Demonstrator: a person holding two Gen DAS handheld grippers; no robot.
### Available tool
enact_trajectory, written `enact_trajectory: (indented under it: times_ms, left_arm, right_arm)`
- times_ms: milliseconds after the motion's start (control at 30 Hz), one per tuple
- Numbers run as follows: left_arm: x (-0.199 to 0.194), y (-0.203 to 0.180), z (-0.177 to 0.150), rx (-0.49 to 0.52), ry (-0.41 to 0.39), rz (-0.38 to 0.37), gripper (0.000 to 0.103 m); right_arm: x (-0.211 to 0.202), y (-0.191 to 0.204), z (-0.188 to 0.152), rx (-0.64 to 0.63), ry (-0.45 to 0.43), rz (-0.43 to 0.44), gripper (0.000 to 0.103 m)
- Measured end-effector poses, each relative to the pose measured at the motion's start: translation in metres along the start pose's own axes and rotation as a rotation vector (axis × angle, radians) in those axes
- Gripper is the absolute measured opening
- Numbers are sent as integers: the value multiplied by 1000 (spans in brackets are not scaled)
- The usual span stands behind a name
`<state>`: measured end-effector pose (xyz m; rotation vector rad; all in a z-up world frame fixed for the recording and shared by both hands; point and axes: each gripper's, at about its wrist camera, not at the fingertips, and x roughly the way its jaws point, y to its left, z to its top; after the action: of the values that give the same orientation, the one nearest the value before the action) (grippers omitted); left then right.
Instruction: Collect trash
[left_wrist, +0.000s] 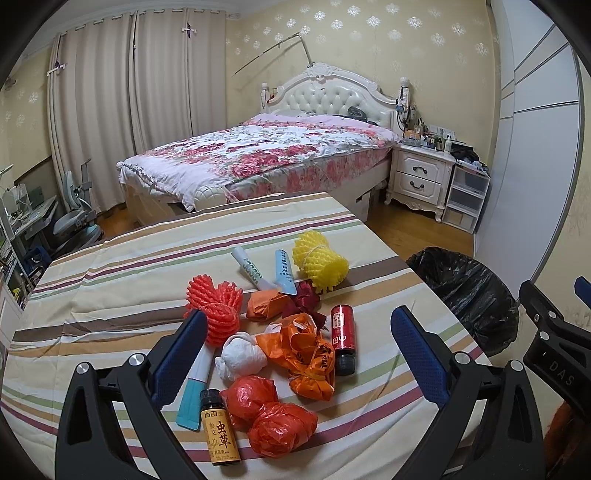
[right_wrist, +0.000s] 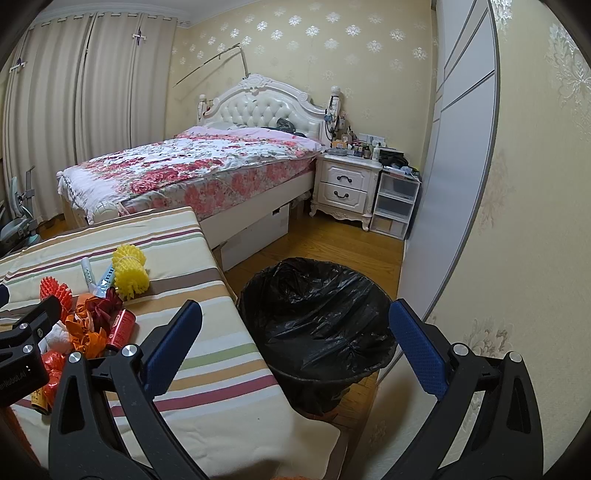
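Trash lies in a heap on the striped tablecloth (left_wrist: 110, 266): an orange foam net (left_wrist: 214, 306), a yellow foam net (left_wrist: 319, 260), a white wad (left_wrist: 242, 356), an orange plastic bag (left_wrist: 306, 354), red bags (left_wrist: 269, 417), a red bottle (left_wrist: 342, 334), a brown bottle (left_wrist: 219, 430) and tubes (left_wrist: 253, 271). My left gripper (left_wrist: 299, 328) is open and empty, hovering over the heap. My right gripper (right_wrist: 295, 323) is open and empty, above the black-lined bin (right_wrist: 317, 317) beside the table's right edge. The bin also shows in the left wrist view (left_wrist: 465, 291).
A bed with a floral cover (left_wrist: 258, 155) stands behind the table. A white nightstand (left_wrist: 421, 177) and plastic drawers (left_wrist: 467, 195) are at the back right. A wardrobe (right_wrist: 461, 147) runs along the right. A chair (left_wrist: 74, 218) is at the left.
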<state>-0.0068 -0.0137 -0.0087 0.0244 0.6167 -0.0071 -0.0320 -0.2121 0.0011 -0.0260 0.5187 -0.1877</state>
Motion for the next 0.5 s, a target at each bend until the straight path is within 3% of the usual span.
enact_trajectory:
  times_ms: [500]
  left_arm:
    - [0,-1,1,1,1,1,97]
  right_arm:
    - [0,0,0,0,1,0,99]
